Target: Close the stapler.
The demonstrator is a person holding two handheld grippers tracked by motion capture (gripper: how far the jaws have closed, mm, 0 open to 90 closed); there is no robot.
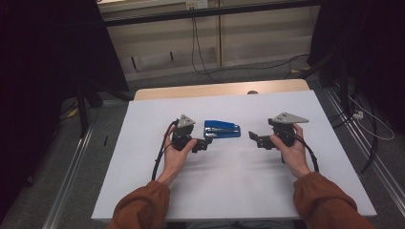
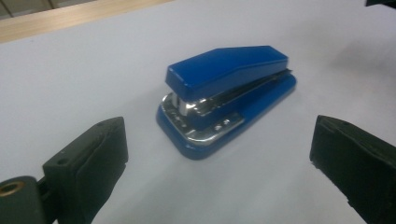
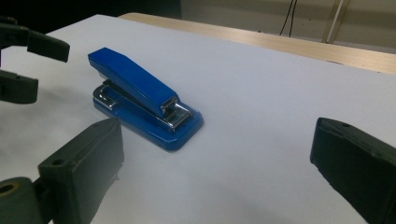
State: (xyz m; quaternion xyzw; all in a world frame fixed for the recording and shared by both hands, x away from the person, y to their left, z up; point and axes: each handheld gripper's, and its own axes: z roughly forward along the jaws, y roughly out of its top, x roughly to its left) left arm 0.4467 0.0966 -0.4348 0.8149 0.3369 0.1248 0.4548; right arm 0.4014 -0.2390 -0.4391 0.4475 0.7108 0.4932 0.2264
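A blue stapler [image 1: 222,129] with a chrome inner part lies flat on the white table top [image 1: 229,191], near its middle. My left gripper [image 1: 206,141] is just left of it and slightly nearer me, pointing at it with its jaws wide apart. In the left gripper view the stapler [image 2: 224,100] lies ahead of the open gripper [image 2: 219,136], untouched. My right gripper [image 1: 254,138] is a short way right of the stapler, also open and pointing toward it. The right gripper view has the stapler [image 3: 142,105] ahead and to the left of its gripper [image 3: 218,136], with the left gripper [image 3: 23,60] beyond.
A wooden strip [image 1: 219,89] runs along the table's far edge. Cables [image 1: 200,52] hang and trail on the floor behind and at the right. Dark stands flank the table on both sides.
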